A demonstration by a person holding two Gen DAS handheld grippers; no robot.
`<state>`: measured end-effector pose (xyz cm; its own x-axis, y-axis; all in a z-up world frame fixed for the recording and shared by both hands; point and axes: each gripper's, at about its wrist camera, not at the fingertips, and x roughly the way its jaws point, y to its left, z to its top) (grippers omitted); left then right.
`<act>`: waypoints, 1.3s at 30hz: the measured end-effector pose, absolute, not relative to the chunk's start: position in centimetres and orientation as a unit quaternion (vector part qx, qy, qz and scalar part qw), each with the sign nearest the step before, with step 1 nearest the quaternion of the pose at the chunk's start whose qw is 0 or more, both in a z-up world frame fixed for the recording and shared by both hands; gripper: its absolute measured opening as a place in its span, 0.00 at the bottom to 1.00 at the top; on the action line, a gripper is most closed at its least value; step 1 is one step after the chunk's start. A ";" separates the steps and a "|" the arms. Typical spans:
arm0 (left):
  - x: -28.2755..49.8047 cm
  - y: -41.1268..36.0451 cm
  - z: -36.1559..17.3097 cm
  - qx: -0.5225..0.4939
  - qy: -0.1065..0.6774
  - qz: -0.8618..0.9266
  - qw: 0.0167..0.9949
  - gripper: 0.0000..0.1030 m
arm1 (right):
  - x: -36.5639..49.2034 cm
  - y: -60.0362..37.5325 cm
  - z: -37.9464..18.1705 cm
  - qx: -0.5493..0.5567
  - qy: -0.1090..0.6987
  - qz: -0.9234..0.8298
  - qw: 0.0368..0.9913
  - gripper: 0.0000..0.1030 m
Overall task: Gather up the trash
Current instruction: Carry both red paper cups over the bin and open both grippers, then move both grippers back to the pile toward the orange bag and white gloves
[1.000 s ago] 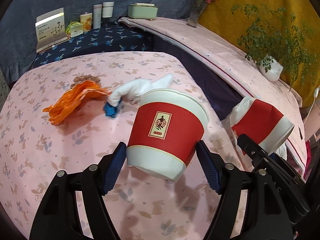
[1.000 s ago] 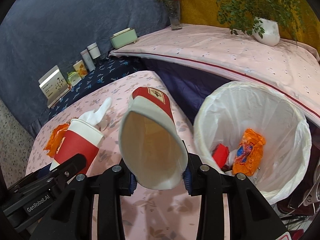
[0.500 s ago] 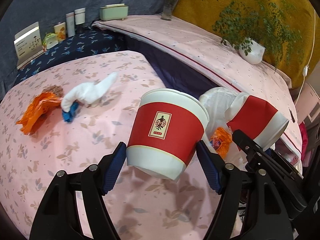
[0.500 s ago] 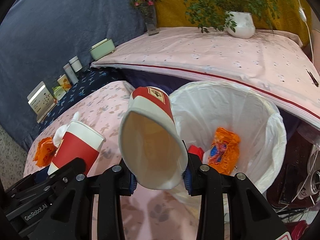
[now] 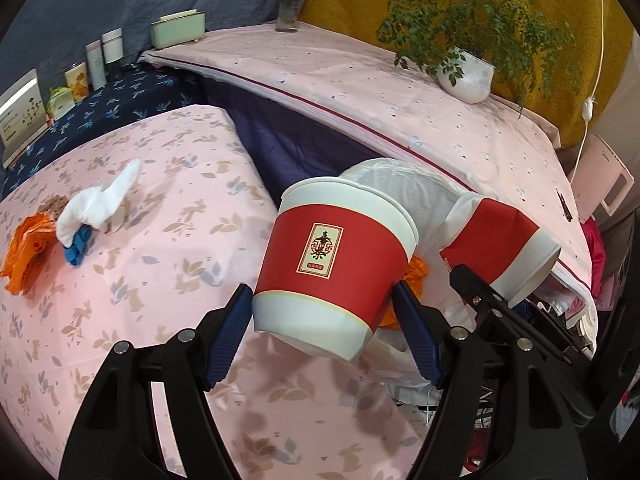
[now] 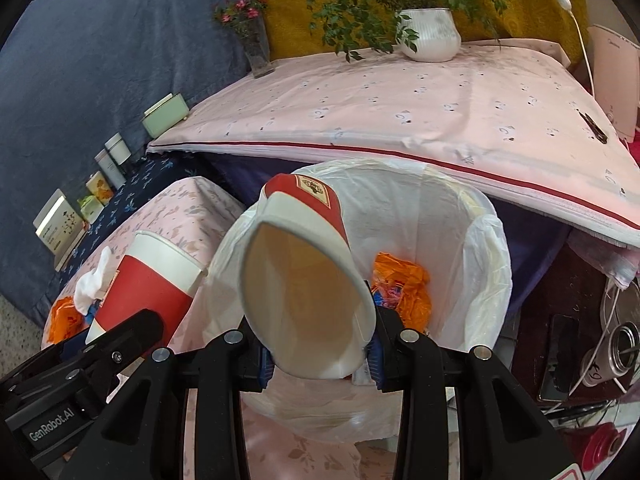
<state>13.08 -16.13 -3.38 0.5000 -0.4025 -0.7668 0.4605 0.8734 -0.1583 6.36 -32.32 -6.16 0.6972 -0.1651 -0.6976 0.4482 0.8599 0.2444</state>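
I hold two red and white paper cups. My left gripper (image 5: pixel 322 334) pinches the upright cup (image 5: pixel 334 264) at its white bottom, jaws wide around it, just beside the trash bin (image 6: pixel 486 280). My right gripper (image 6: pixel 320 356) squeezes the tipped cup (image 6: pixel 304 280) over the bin, its open mouth facing me. An orange wrapper (image 6: pixel 404 292) lies inside the bin's white bag.

Both grippers are black plastic with silver screws, ribbed blue jaws, seemingly; one reads "GenRobot.AI".
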 end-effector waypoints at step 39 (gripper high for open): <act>14.5 -13.6 -4.2 0.004 0.441 -0.210 0.872 0.77 | 6.9 -30.8 -5.5 0.187 0.348 -0.175 0.902 0.56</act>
